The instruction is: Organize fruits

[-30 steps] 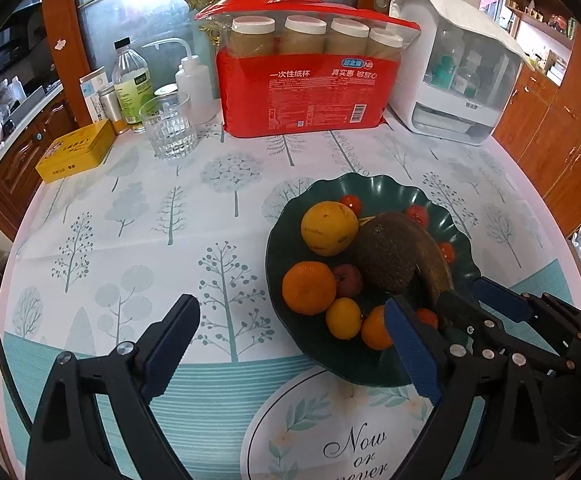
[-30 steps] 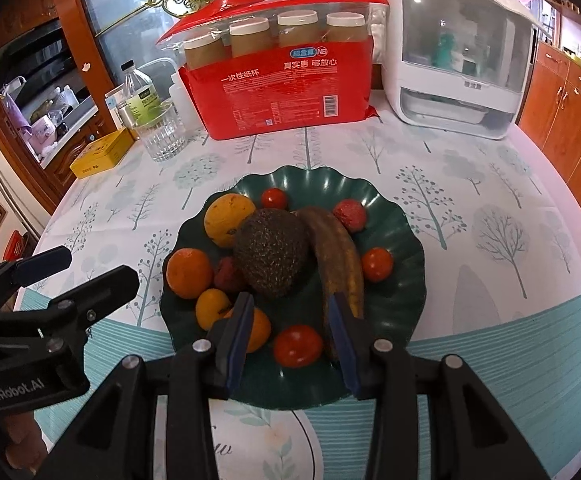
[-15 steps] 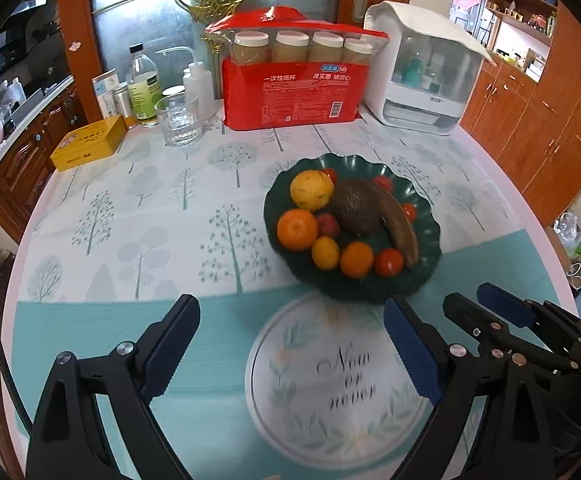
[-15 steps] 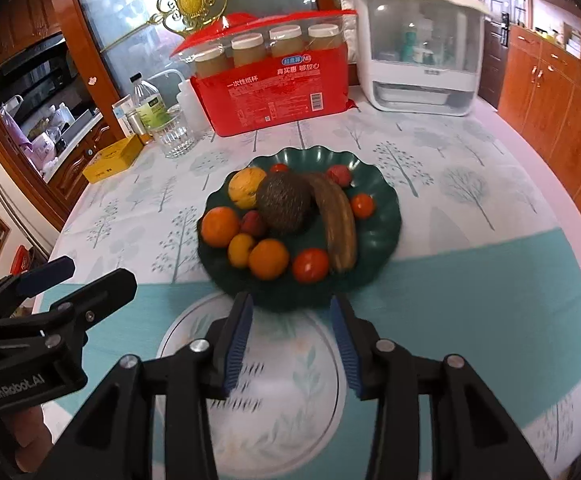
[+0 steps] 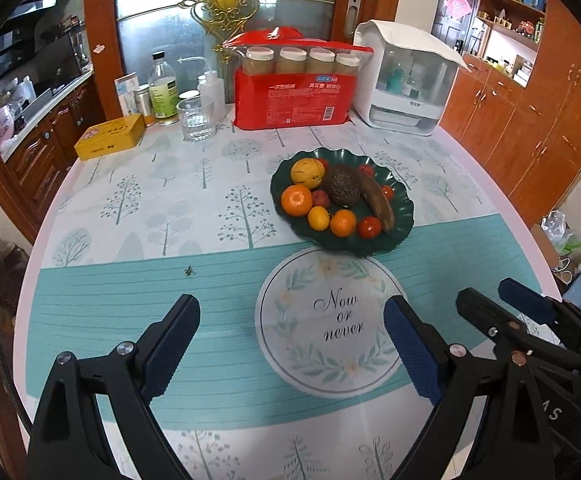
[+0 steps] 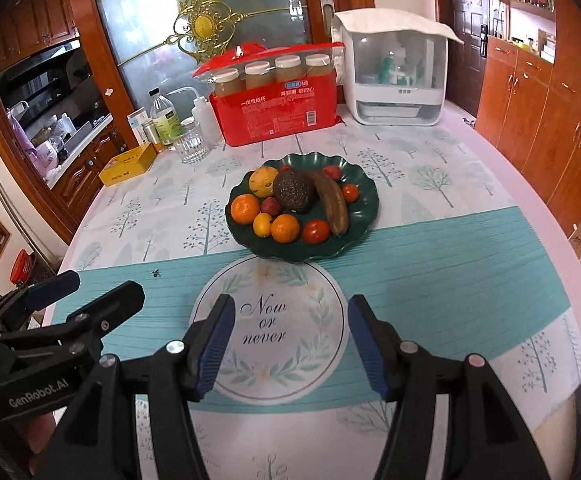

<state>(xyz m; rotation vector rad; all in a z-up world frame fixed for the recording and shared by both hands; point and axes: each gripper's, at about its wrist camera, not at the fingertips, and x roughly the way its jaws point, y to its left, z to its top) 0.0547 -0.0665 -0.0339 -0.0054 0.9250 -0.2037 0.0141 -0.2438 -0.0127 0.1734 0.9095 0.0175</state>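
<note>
Both grippers have drawn back from the green plate [image 6: 364,216], which now sits well beyond their fingertips, and the right gripper [image 6: 290,340] has just been opening, its jaws now apart with nothing between them over the round printed motif on the surface [image 6: 470,248]. Wide open and empty too, the left gripper [image 5: 290,344] hangs over the teal band. On the plate lie a brown banana [image 6: 332,208], a dark avocado [image 6: 293,191], a yellowish citrus [image 6: 262,182], oranges [image 6: 245,209] and small red fruits [image 6: 316,231], while behind it a red pack [image 6: 276,114] holds four capped jars.
</note>
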